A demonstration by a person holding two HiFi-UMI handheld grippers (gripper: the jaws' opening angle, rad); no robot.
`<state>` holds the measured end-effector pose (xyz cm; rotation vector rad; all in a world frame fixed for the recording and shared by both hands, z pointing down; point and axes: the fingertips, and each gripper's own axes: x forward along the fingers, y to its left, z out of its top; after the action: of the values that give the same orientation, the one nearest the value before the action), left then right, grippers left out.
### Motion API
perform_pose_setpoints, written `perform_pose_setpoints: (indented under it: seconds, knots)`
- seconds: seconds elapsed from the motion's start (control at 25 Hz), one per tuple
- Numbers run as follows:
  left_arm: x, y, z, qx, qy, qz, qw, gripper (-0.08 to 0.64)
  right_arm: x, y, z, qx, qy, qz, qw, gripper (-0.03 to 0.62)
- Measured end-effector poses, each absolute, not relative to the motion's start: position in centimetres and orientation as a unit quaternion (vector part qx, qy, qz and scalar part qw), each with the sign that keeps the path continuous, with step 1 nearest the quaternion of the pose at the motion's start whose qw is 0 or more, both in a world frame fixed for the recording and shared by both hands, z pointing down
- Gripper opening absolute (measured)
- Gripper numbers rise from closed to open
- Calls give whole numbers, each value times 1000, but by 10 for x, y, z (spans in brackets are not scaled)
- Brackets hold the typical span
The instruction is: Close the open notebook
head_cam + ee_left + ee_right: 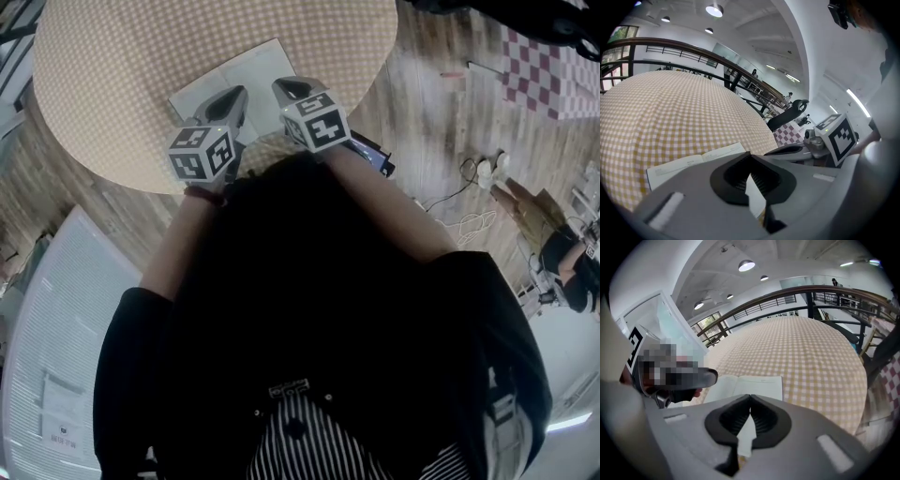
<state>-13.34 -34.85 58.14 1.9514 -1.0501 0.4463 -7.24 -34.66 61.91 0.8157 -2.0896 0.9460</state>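
Observation:
An open notebook (239, 75) with white pages lies flat on a round table (112, 84) covered in yellow-and-white checked cloth. Both grippers hover side by side just over its near edge. My left gripper (239, 95) is shut, its tips meeting with nothing between them; the notebook (693, 164) lies just beyond it. My right gripper (284, 86) is also shut and empty, with the notebook (750, 384) straight ahead of its tips. In the left gripper view the right gripper (787, 150) shows at the right, and in the right gripper view the left gripper (705, 376) shows at the left.
A dark device with a lit screen (373, 156) lies at the table's near right edge under my right arm. Beyond the table are a wooden floor, a checked mat (548, 70), cables (467, 202), a seated person (553, 239), a railing (693, 51) and an office chair (790, 112).

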Motion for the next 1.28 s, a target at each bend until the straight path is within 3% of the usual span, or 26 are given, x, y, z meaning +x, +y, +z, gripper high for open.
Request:
perform_pose_setpoints:
  seconds: [0.08, 0.12, 0.44, 0.76, 1.28]
  knots:
    - [-132, -346, 591, 778, -417, 191, 429, 2, -65, -347, 631, 314, -797, 373, 355, 20]
    - [-131, -344, 596, 777, -415, 196, 431, 2, -63, -346, 637, 313, -794, 379, 359, 78]
    - [-129, -322, 647, 764, -382, 245, 459, 2, -41, -340, 680, 299, -759, 426, 392, 178]
    - [-135, -316, 662, 767, -357, 270, 460, 2, -39, -332, 700, 293, -735, 447, 417, 222]
    - [-139, -313, 689, 753, -355, 260, 490, 2, -42, -330, 702, 294, -722, 448, 438, 222]
